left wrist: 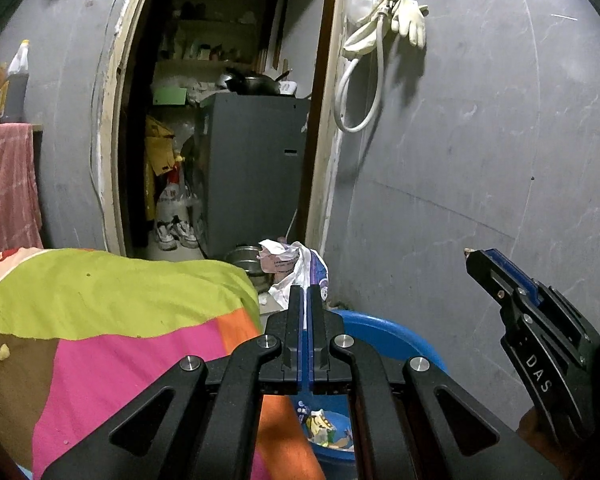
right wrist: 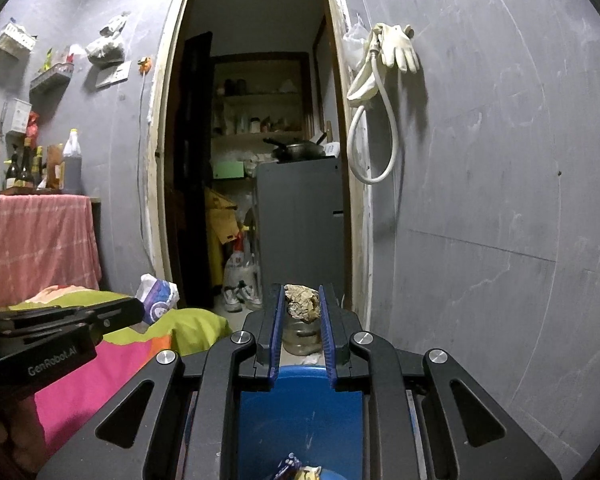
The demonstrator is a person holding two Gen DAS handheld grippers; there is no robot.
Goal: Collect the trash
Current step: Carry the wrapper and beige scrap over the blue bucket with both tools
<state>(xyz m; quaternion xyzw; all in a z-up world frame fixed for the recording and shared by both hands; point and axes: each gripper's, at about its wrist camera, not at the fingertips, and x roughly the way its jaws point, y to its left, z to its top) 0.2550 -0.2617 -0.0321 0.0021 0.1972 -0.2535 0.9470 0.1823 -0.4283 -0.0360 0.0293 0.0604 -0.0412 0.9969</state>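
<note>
- Two pieces of trash are in hand at this moment, one in each gripper, and both hang near a blue bin (left wrist: 384, 340) that stands on the floor by the corner of the bed.
- Left gripper (left wrist: 307, 292): its jaws are pressed almost flat together on a crumpled white and purple wrapper (left wrist: 296, 264), which sticks out past the fingertips, above the near rim of the bin.
- Right gripper (right wrist: 302, 300): its jaws stand partly apart and pinch a small crumpled brownish wad (right wrist: 302, 302) at the tips. The blue bin fills the space below its fingers, so I judge this piece is about ready to drop.
- Done so far, as I read it: some trash already lies in the bottom of the bin, a bright printed wrapper heap (left wrist: 324, 428). I cannot count its pieces; it looks like at least one or two.
- Left to do, by my judgement: release both held pieces into the bin. A small pale scrap (left wrist: 3, 353) lies on the colourful bedspread (left wrist: 100, 300) near its left edge and may be trash too; it is too small to be sure.
- Count: two grippers, two held pieces, one bin, one bed.
- Beyond the bin, a clear jar (right wrist: 300, 340) stands on the floor by the doorway; whether it counts as trash I cannot tell.
</note>
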